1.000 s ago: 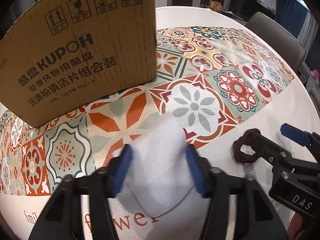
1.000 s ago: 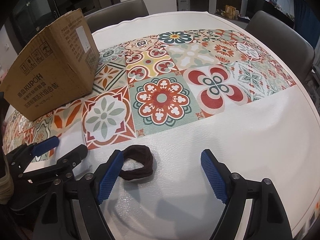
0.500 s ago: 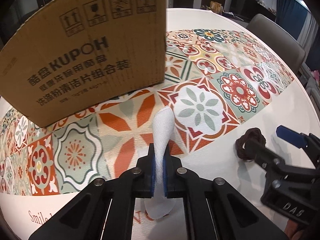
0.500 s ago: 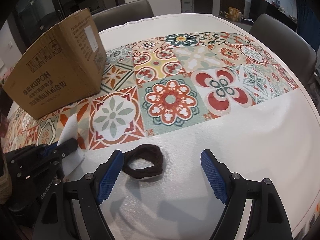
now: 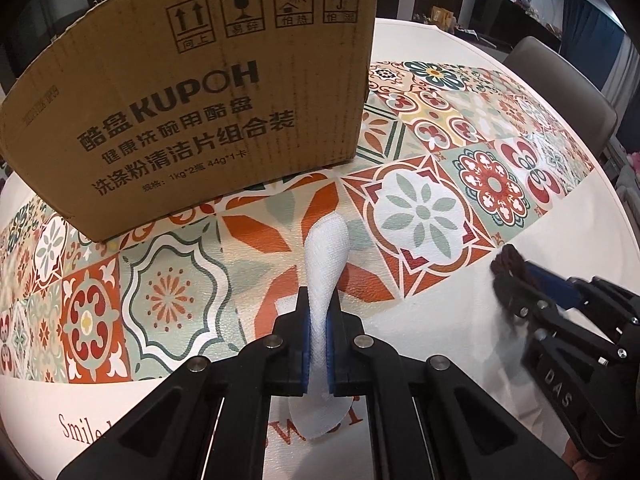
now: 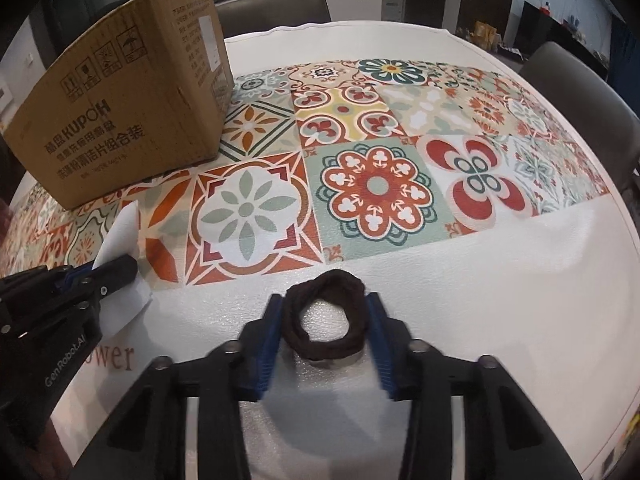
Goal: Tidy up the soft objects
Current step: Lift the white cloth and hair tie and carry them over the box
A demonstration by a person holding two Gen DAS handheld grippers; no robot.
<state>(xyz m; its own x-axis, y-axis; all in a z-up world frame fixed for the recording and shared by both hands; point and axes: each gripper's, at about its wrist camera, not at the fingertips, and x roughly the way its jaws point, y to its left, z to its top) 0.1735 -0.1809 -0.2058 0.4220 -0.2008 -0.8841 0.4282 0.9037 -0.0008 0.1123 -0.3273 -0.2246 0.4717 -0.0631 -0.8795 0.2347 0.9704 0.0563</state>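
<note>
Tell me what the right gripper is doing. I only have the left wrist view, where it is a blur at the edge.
Observer: The right gripper has its jaws closing around the hair tie, with the pads meeting its two sides.
Operator: Is the tie off the table?
Observer: No. It lies flat as a full dark loop on the white part of the table.
Operator: And the white cloth in the left gripper?
Observer: From the right wrist view, the white cloth points up above the left gripper, while its lower end rests on the table beneath it.
</note>
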